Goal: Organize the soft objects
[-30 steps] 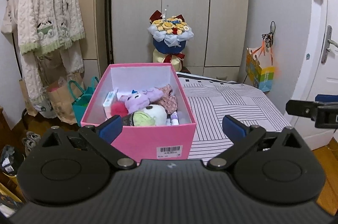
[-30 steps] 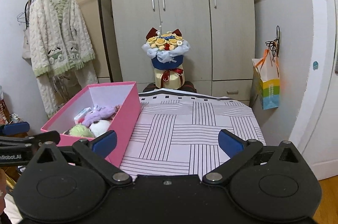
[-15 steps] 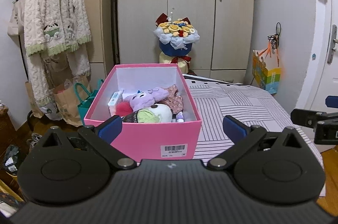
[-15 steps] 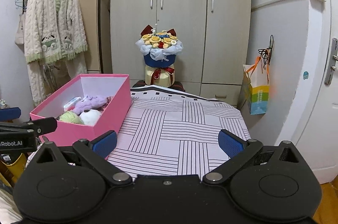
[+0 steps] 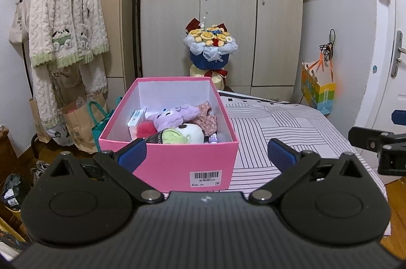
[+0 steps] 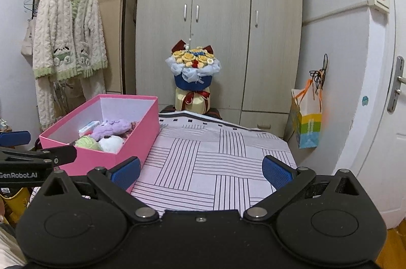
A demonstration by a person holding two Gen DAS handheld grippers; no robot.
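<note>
The left tool (image 5: 206,153) hangs with its blue-padded fingers (image 5: 132,151) spread wide and nothing between them, just short of the near end of the pink box (image 5: 177,165), which carries a barcode label (image 5: 206,177). The box stands open on the left part of a bed with a striped cover (image 5: 284,127). Inside it, packed toward the near end, lie a purple plush toy (image 5: 172,116), a white plush (image 5: 194,133) touching a green one (image 5: 172,137), a red pom-pom (image 5: 146,128), a floral cloth piece (image 5: 206,116) and a small pale carton (image 5: 137,118) against the left wall. The far half of the box floor is bare

The right tool (image 6: 200,172) is likewise splayed and holds nothing; it hovers over the striped cover, to the right of the box, with its left pad near the box's near right corner. In the left wrist view it shows at the right edge, well apart from the box

Far behind the bed a flower bouquet (image 5: 210,45) stands in front of a grey wardrobe (image 5: 223,2). A fluffy white robe (image 5: 66,22) hangs on a rail at far left, with paper bags (image 5: 76,127) on the floor below, and a coloured gift bag (image 5: 318,88) hangs at far right
</note>
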